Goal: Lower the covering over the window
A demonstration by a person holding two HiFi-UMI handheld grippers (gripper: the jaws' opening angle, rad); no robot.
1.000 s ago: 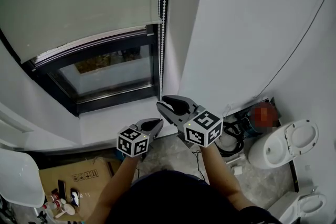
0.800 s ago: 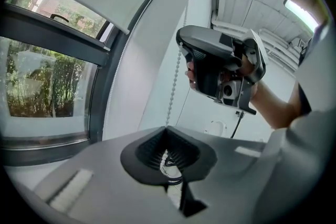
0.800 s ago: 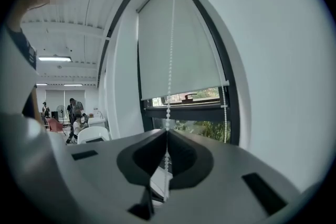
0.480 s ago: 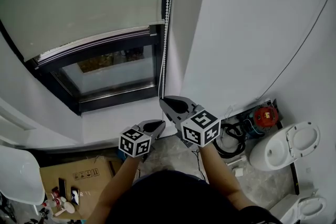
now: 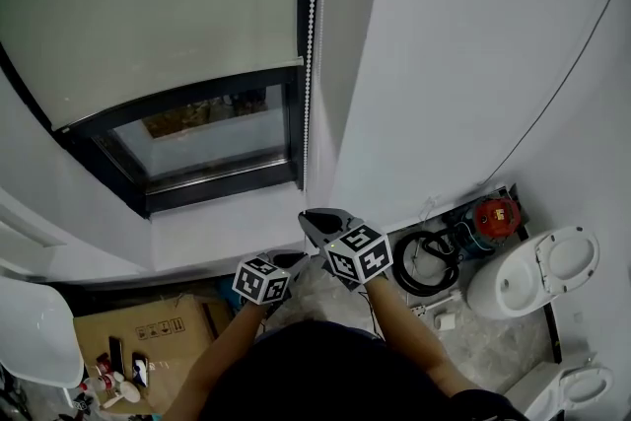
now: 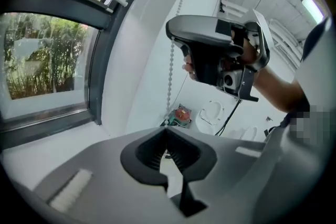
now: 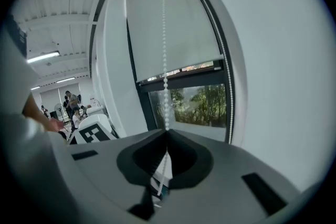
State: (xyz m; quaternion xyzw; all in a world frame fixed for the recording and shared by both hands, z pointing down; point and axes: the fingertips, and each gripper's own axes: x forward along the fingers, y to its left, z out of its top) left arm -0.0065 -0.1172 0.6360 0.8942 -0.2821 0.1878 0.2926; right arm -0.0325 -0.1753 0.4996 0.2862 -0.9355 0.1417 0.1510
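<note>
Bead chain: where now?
The bead chain hangs along the right edge of the window in the head view, beside the blind; lower down, the right hand-held gripper is shut on it.

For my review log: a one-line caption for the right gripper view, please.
Right gripper shut on the bead chain, with the roller blind lowered partway over the window.

The roller blind (image 5: 158, 5) is a plain pale grey-beige, set in a black window frame (image 5: 202, 192). A white bead chain (image 5: 311, 64) hangs down the frame's right edge. Green foliage (image 7: 202, 105) shows through the glass. The left gripper (image 5: 300, 257) and right gripper (image 5: 305, 215) are grey, each with a cube of black-and-white square markers. At lower left is a brown cardboard box (image 5: 148, 330). At right are a red device (image 5: 490, 215), a black coiled hose (image 5: 424, 263) and a white toilet (image 5: 537, 271).
</note>
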